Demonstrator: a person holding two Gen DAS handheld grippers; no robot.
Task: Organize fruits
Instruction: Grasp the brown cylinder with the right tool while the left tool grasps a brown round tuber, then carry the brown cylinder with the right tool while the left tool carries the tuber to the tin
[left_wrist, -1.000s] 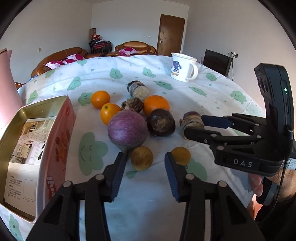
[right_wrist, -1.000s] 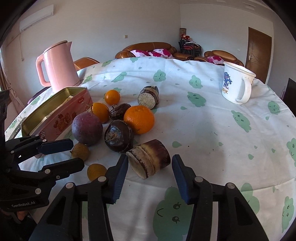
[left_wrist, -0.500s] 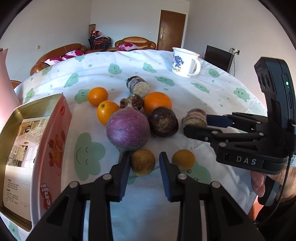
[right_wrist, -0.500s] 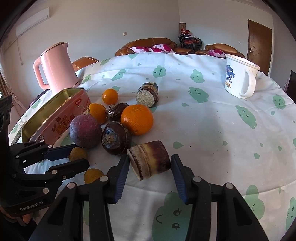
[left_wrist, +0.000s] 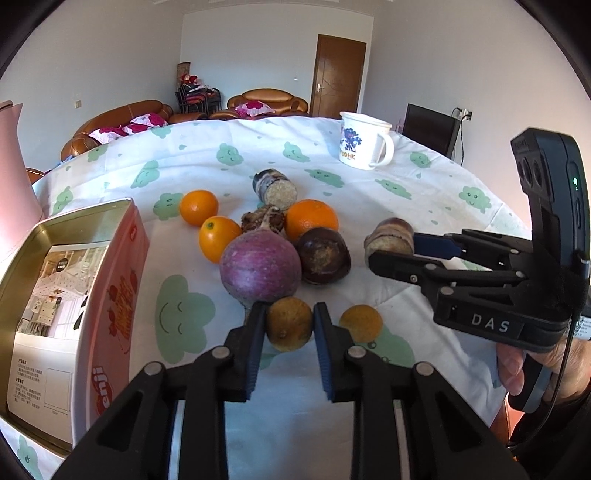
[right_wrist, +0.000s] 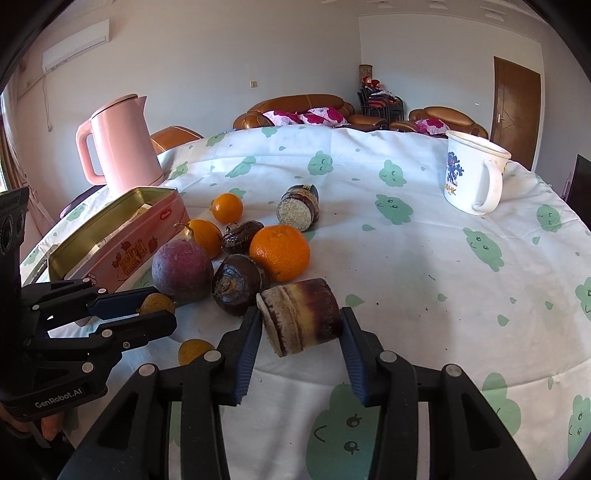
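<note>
My left gripper (left_wrist: 289, 314) is shut on a small brownish-yellow fruit (left_wrist: 289, 330) that rests on the tablecloth, just in front of a big purple round fruit (left_wrist: 260, 267). A second small yellow fruit (left_wrist: 361, 323) lies to its right. My right gripper (right_wrist: 300, 317) straddles a short cut cane piece (right_wrist: 301, 317). Its jaws are closing and stand close against the cane's sides. In the right wrist view the left gripper (right_wrist: 155, 308) shows at the left, the small fruit (right_wrist: 157, 302) between its fingers. Oranges (left_wrist: 312, 219), a dark brown fruit (left_wrist: 323, 254) and another cane piece (left_wrist: 275, 186) lie behind.
An open pink tin box (left_wrist: 122, 258) stands at the left, with a pink kettle (right_wrist: 122, 147) behind it. A white mug (left_wrist: 364, 140) sits at the far right. A hand (left_wrist: 517, 365) holds the right gripper's handle. The green-patterned cloth (right_wrist: 424, 266) covers the round table.
My left gripper has slid forward and its jaws have shut on the small brownish-yellow fruit. The right gripper's jaws have narrowed around the cane piece.
</note>
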